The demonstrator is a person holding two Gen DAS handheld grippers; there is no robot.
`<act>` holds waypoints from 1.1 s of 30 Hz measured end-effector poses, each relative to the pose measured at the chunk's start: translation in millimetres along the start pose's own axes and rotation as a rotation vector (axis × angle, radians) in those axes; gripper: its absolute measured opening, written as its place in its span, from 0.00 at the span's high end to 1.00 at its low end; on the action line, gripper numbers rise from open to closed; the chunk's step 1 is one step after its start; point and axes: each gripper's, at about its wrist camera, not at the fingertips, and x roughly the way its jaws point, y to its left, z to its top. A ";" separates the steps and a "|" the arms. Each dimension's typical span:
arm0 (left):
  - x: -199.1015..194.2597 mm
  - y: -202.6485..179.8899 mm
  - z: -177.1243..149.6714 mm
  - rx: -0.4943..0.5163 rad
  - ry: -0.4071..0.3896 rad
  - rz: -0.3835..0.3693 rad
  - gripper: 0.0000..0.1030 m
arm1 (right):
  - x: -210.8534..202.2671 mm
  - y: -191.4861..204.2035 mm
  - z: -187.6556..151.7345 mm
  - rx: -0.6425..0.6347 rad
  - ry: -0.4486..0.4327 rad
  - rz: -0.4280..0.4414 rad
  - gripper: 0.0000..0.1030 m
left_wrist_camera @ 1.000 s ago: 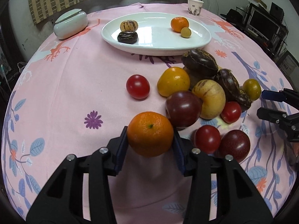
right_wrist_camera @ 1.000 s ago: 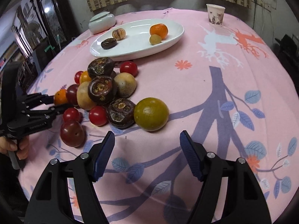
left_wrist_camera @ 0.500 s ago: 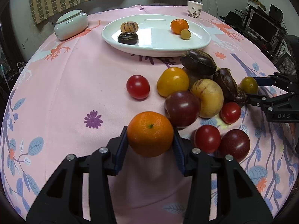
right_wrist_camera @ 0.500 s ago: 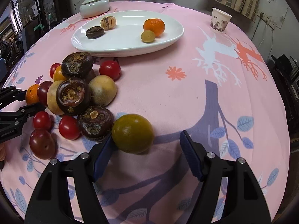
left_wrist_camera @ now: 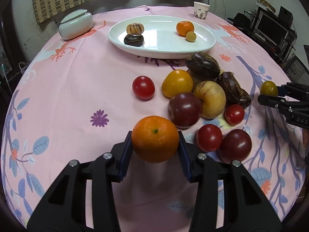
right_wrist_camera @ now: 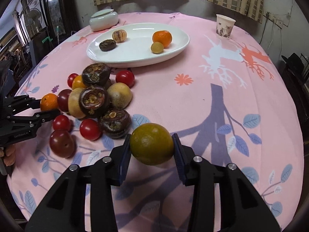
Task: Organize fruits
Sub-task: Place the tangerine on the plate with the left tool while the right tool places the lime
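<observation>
Both grippers (left_wrist_camera: pixel 155 150) (right_wrist_camera: pixel 151 150) angle downward, each clasping fruit.

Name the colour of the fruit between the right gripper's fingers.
Olive green fruit, clearest in the right wrist view.

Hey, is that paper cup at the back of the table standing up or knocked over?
Upright. The paper cup stands on its base on the tablecloth, open rim facing up.
</observation>
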 end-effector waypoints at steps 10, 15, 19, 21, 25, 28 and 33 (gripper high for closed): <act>-43.8 1.8 2.7 -0.026 -0.048 -0.006 0.57 | -32.1 4.8 0.6 0.003 -0.060 0.042 0.60; -62.2 -1.7 24.2 -0.025 -0.076 -0.041 0.56 | -50.8 5.9 19.6 -0.004 -0.112 0.072 0.59; -71.4 -7.5 55.2 -0.011 -0.117 -0.052 0.56 | -57.4 10.3 46.3 -0.039 -0.148 0.063 0.59; -71.3 -9.8 72.8 -0.007 -0.141 -0.063 0.56 | -54.8 14.0 63.6 -0.059 -0.160 0.067 0.59; -52.3 -13.2 107.1 -0.013 -0.146 -0.090 0.56 | -31.0 20.1 99.3 -0.082 -0.166 0.065 0.59; -27.7 -14.0 128.4 -0.018 -0.131 -0.082 0.56 | -1.8 18.2 119.4 -0.067 -0.141 0.071 0.59; 22.2 -4.3 149.6 -0.059 -0.068 -0.056 0.56 | 45.8 9.9 136.0 -0.046 -0.079 0.067 0.59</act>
